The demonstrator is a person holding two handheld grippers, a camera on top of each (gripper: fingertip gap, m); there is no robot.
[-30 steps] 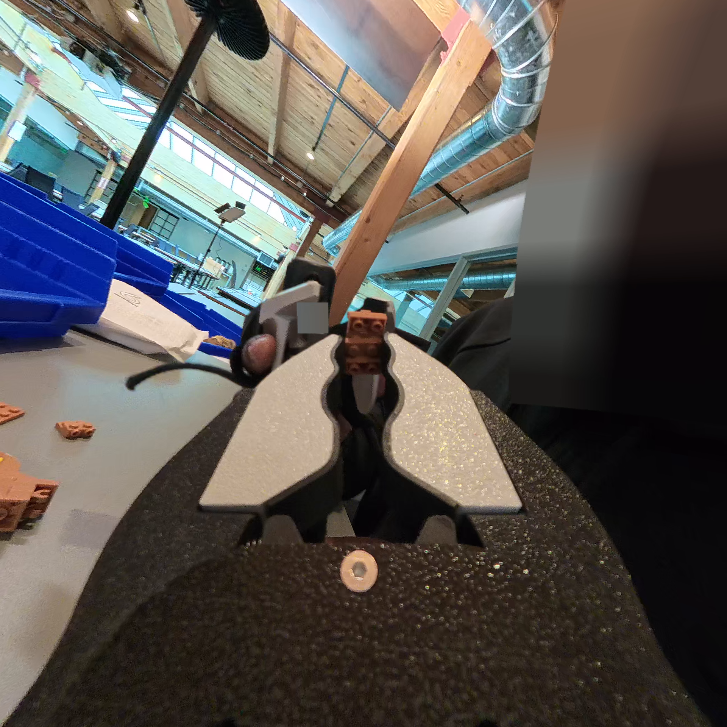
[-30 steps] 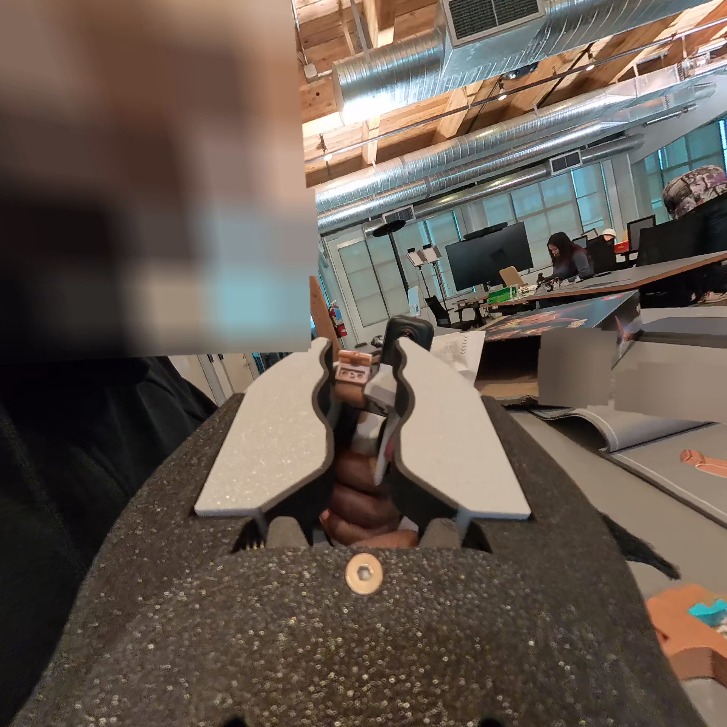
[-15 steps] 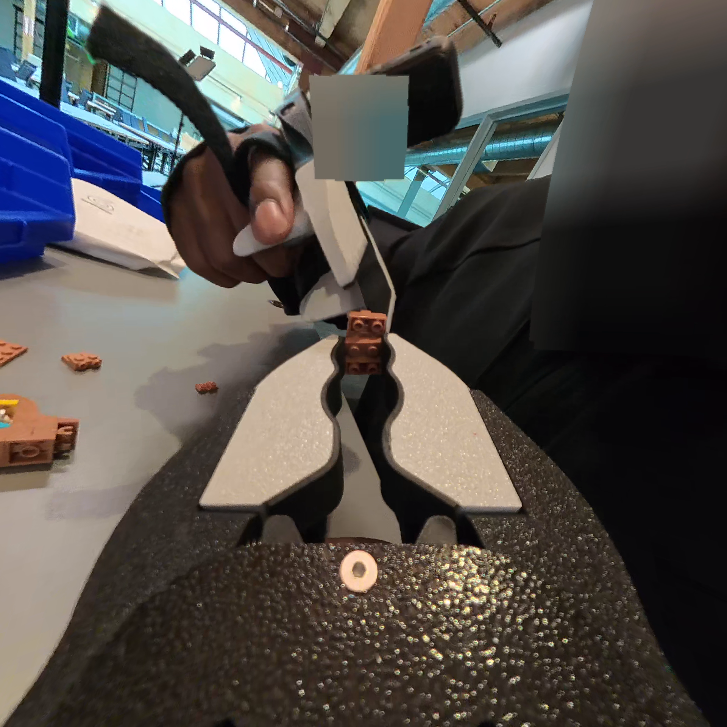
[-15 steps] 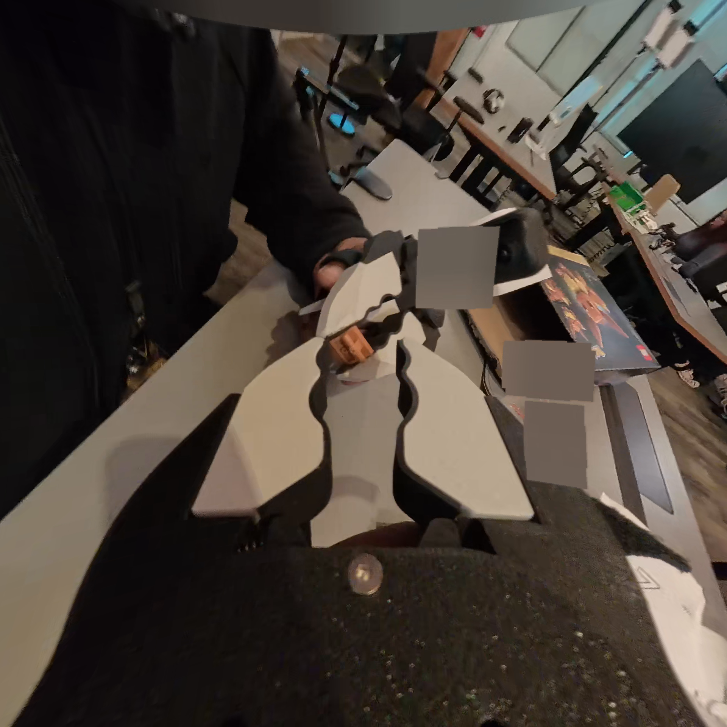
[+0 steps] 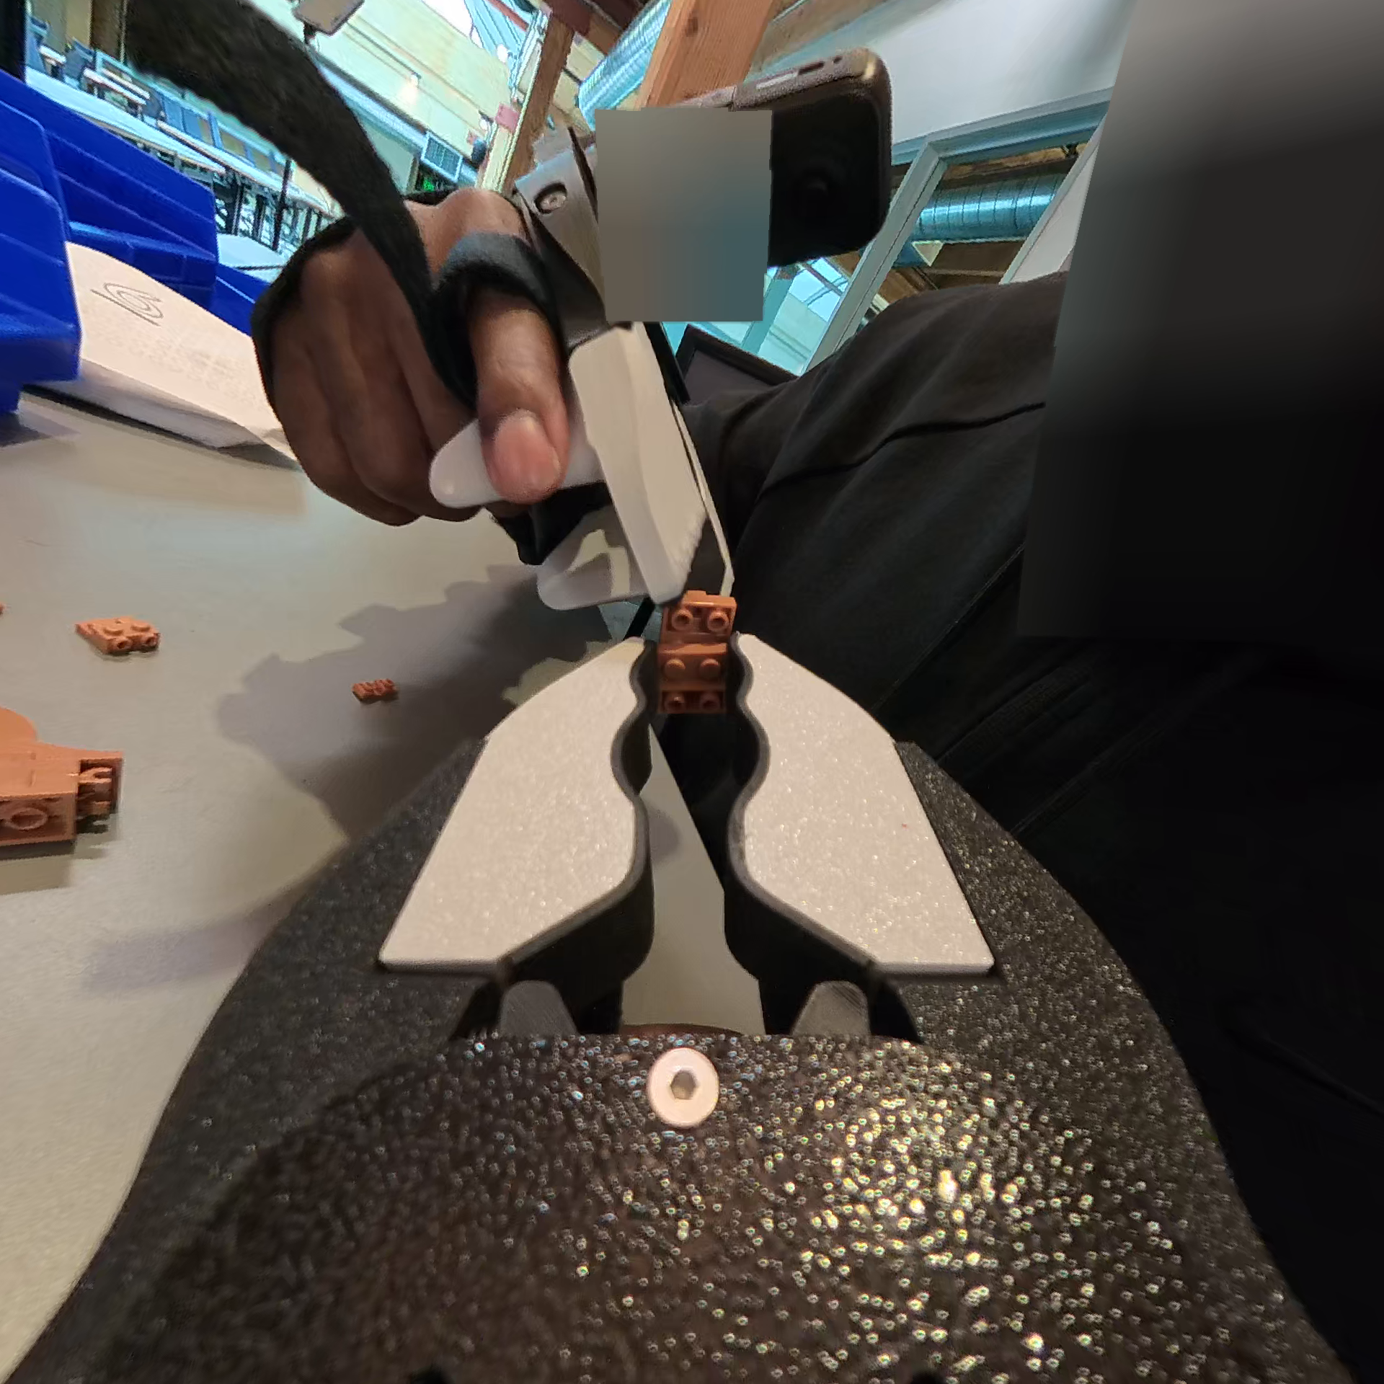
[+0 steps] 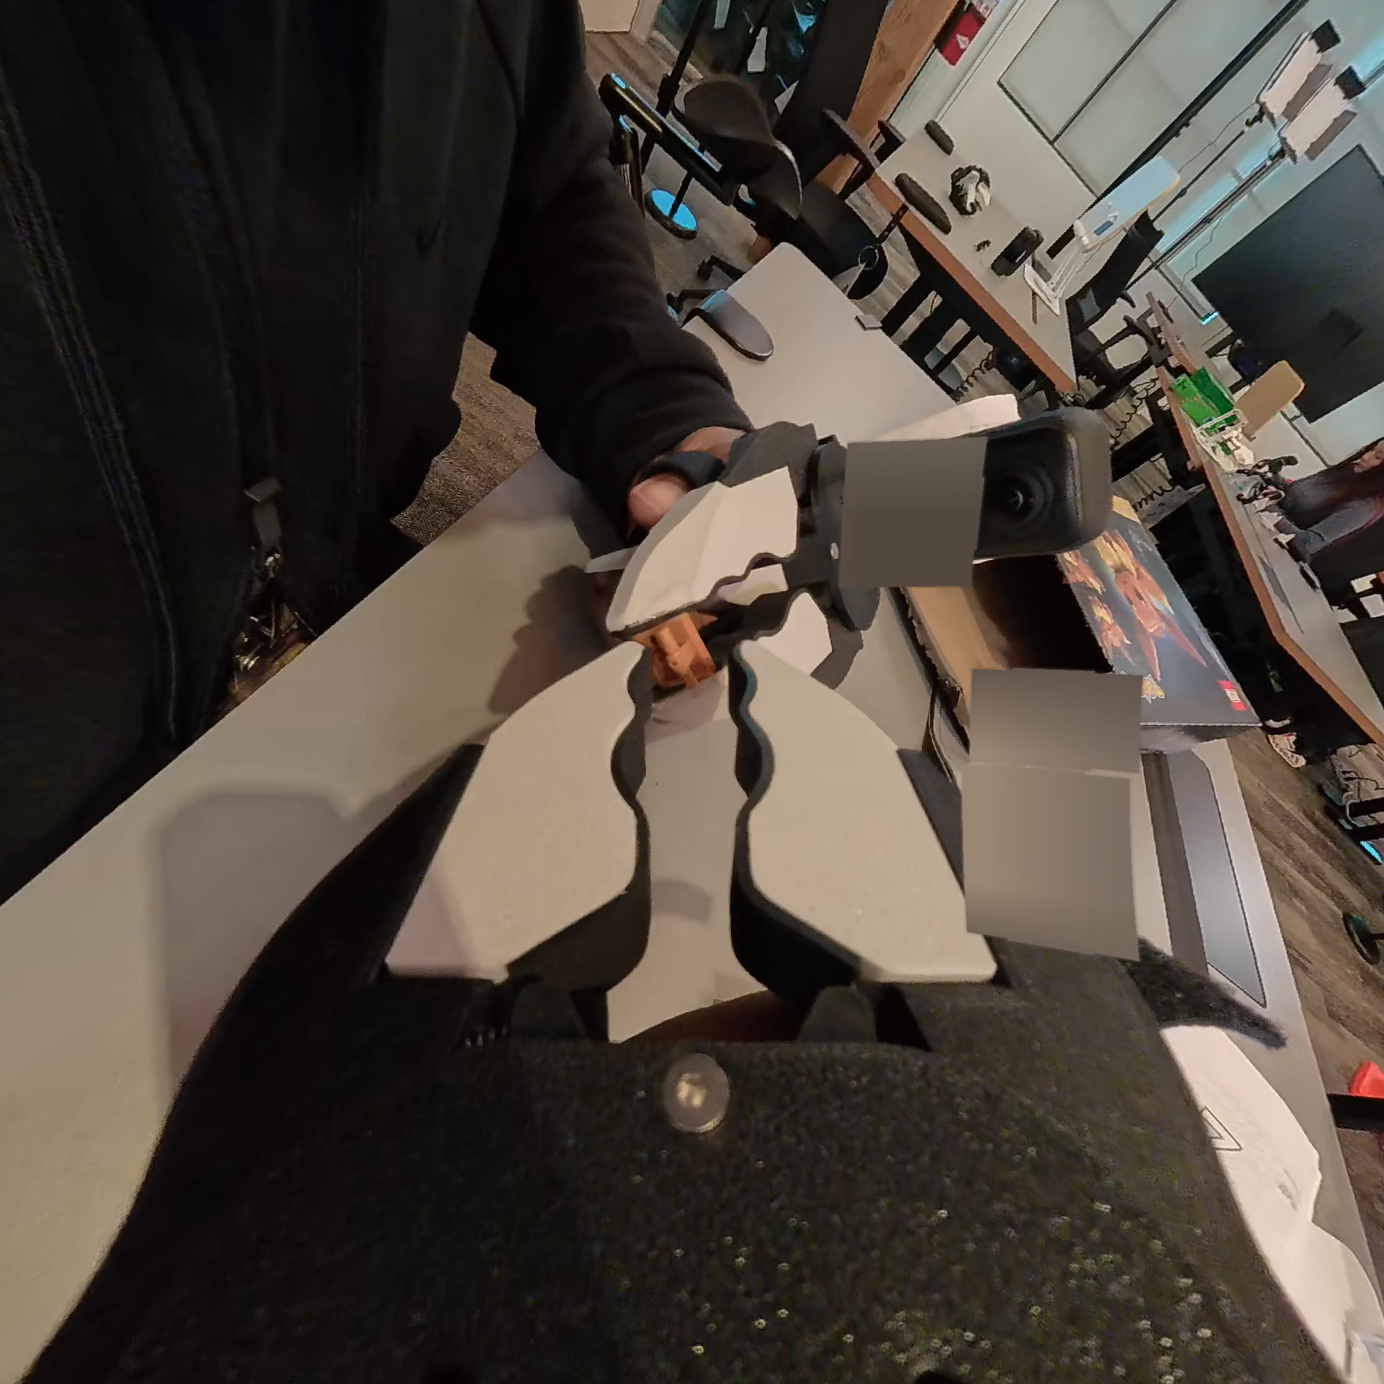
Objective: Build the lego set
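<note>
Left tongs point(image 5: 693, 663) clamp brown brick stack point(image 5: 694, 659) at tips; right tongs point(image 6: 685, 663) narrow, tips at stack's top, grip unclear

1. The brick stack point(image 5: 693, 663) sat between the left gripper point(image 5: 690, 659) fingertips, above the table point(image 5: 225, 539) edge.
2. The right gripper point(image 5: 674, 592) came down from above, its tips touching the stack's top.
3. Loose bricks point(image 5: 120, 635) lay on the table to the left.
4. Bins point(image 5: 45, 247) stood behind them, a booklet point(image 5: 165, 359) in front of the bins.
</note>
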